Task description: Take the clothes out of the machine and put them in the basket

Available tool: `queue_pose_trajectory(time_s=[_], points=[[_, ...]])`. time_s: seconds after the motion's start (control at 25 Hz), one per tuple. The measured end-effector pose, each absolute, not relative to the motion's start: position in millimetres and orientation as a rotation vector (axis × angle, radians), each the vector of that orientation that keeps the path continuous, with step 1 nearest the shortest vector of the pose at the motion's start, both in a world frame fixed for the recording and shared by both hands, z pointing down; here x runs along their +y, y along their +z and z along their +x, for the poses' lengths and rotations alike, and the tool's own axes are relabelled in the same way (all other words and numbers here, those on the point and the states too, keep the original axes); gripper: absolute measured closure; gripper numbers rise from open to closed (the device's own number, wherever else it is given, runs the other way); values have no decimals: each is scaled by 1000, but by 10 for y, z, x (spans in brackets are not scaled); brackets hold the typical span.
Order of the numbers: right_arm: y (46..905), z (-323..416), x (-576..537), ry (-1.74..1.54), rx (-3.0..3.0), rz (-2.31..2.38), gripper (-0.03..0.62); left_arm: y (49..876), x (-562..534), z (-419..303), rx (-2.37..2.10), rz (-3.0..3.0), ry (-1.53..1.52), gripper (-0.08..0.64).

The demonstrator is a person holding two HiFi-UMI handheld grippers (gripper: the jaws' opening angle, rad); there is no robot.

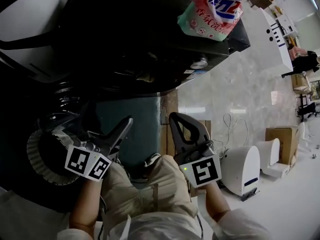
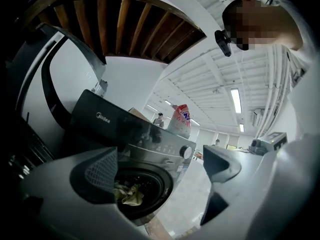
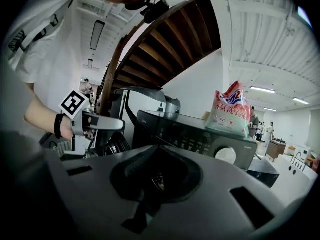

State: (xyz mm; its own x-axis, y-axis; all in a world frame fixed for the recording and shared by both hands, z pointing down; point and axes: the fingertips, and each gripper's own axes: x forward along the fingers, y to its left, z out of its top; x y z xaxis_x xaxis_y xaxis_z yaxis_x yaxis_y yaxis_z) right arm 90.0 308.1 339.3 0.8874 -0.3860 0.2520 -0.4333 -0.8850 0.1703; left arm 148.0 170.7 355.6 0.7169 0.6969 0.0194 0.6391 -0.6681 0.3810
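Note:
The black washing machine (image 1: 150, 59) stands in front of me with its door (image 2: 50, 84) swung open to the left. Crumpled beige clothes (image 2: 129, 194) lie in the drum, seen between the left jaws. My left gripper (image 2: 160, 169) is open and empty, held a short way in front of the drum opening. My right gripper (image 3: 156, 176) is shut with nothing in it, raised beside the left gripper (image 3: 95, 124) and pointing at the machine's control panel (image 3: 200, 139). In the head view, the left gripper (image 1: 112, 134) and right gripper (image 1: 177, 121) hover above my knees. The ribbed basket (image 1: 37, 149) stands at the lower left.
A pink-and-white detergent bag (image 1: 215, 9) sits on top of the machine. A wooden staircase (image 3: 165, 49) arches overhead. White appliances (image 1: 242, 169) and a cardboard box (image 1: 280, 136) stand on the pale floor to the right.

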Motion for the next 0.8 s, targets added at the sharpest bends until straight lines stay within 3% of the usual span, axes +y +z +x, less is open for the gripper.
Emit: queue_pose_trajectory(time_s=[0.8], points=[[6210, 1830, 2927, 115, -659, 2659, 581, 6537, 2118, 2441, 1233, 2563, 75, 43]])
